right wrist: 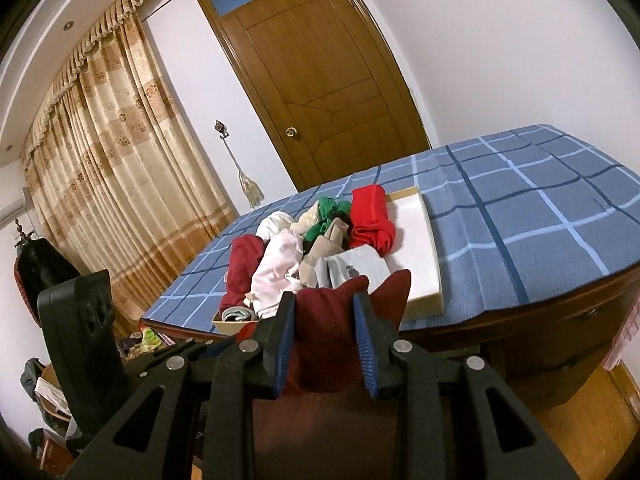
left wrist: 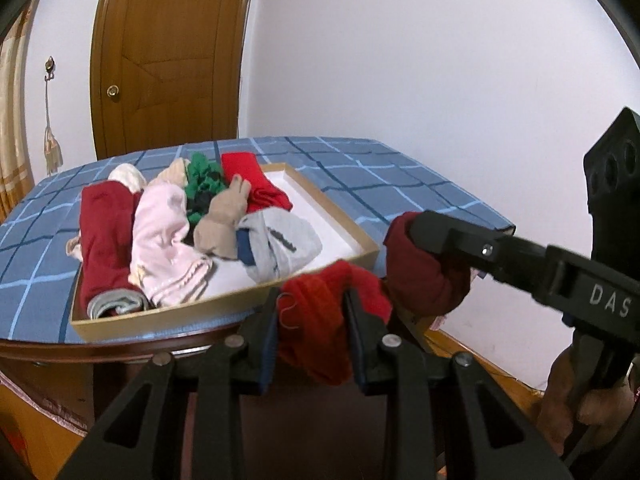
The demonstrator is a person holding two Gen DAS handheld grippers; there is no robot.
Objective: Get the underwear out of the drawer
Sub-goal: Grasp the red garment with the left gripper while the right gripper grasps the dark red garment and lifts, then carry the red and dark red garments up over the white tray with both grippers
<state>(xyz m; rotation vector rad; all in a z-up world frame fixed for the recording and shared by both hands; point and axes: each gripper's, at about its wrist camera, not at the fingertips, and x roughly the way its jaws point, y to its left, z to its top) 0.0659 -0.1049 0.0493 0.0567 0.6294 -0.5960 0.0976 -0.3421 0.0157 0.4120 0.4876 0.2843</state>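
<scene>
Both hand-held grippers, left (left wrist: 312,320) and right (right wrist: 324,328), clamped on one dark red cloth underwear (right wrist: 332,344), shallow cardboard drawer (left wrist: 224,312) behind on blue checked bench (left wrist: 360,168), wooden door (left wrist: 168,52)

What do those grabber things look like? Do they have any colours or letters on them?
Both are black plastic. The left gripper and the right gripper each have two flat fingers with ribbed blue pads, triangle-shaped holes in the arms and round silver pins at the joints. From the side, the right one shows white letters "DAS" and a black block with round holes.
</scene>
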